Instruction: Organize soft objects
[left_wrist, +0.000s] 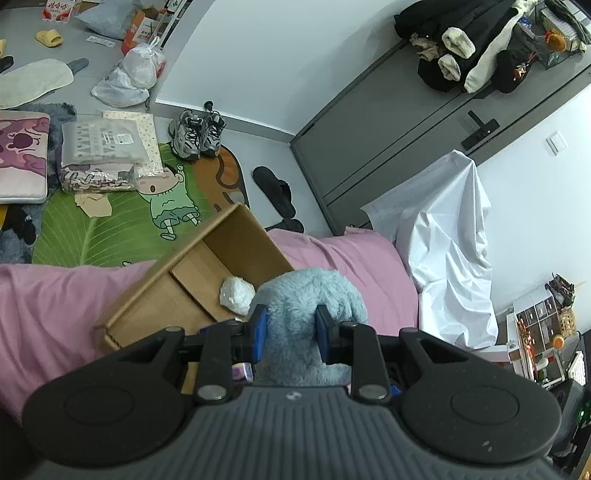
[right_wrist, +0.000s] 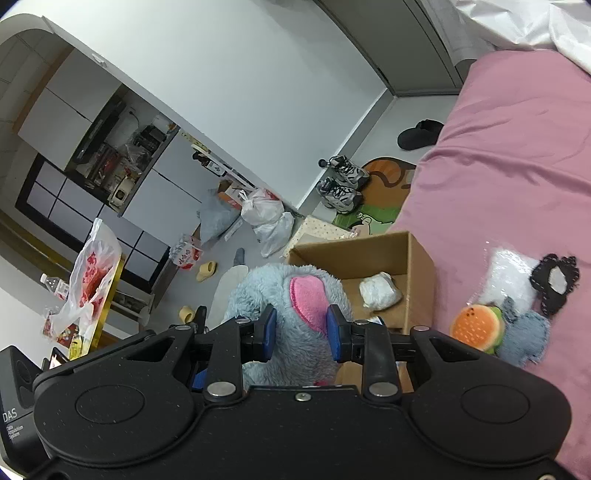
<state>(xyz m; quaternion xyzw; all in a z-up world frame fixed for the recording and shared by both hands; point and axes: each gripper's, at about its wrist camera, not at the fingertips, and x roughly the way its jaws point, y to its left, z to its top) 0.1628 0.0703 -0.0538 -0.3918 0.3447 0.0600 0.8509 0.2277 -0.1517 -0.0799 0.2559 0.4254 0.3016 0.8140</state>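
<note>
Cardboard box (right_wrist: 388, 258) sits on pink bedsheet (right_wrist: 509, 177) w/ a white wrapped bundle (right_wrist: 380, 290) inside; burger plush (right_wrist: 476, 326), small grey plush (right_wrist: 528, 336) and black patch (right_wrist: 554, 280) lie on the sheet right of the box. Blue plush toy (right_wrist: 280, 295) w/ pink ear is above the box's near edge. Left gripper (left_wrist: 291, 332) and right gripper (right_wrist: 301, 332) are both clamped on it, pads partly apart, pressed into fur.

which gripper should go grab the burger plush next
Right, probably. The burger plush lies on the pink bedspread just beside the right gripper; the left view doesn't show it.

Blue plush (left_wrist: 310, 295) blocks box (left_wrist: 236, 236) mouth; far half open.
</note>
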